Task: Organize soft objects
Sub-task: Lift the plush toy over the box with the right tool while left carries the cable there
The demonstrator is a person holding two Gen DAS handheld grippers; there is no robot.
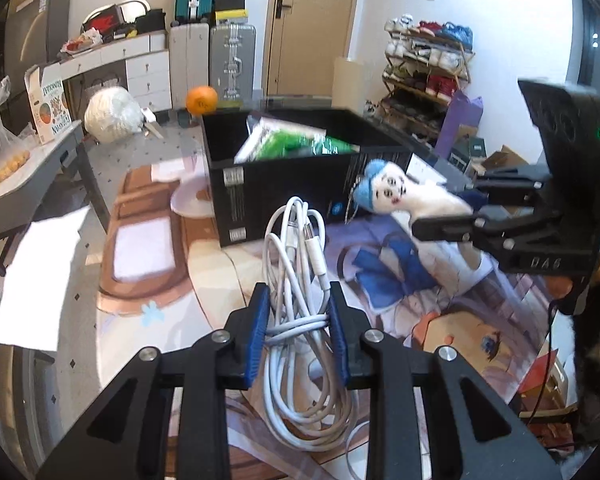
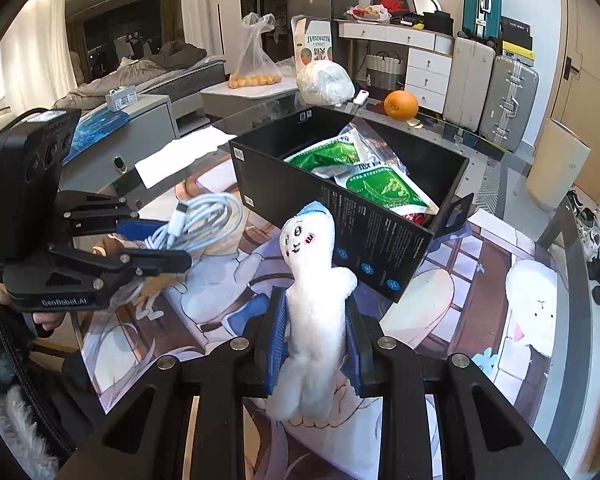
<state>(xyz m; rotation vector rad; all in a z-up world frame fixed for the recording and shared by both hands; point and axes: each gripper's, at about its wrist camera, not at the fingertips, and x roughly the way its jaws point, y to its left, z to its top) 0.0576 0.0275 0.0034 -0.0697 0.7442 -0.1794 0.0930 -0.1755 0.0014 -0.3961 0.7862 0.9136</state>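
Left gripper (image 1: 299,322) clamps a coiled white charging cable (image 1: 300,280); right gripper (image 2: 315,330) clamps a white plush doll (image 2: 314,316) — both held above the illustrated mat (image 2: 480,280), near the black box (image 2: 364,236).

Both loads up, black box dead ahead

The black box (image 2: 380,216) is open-topped, but green packets (image 2: 384,188) fill its near end; the far end is bare. Left gripper (image 1: 300,316) and right gripper (image 2: 316,328) hang near each other above the printed mat (image 2: 480,280).
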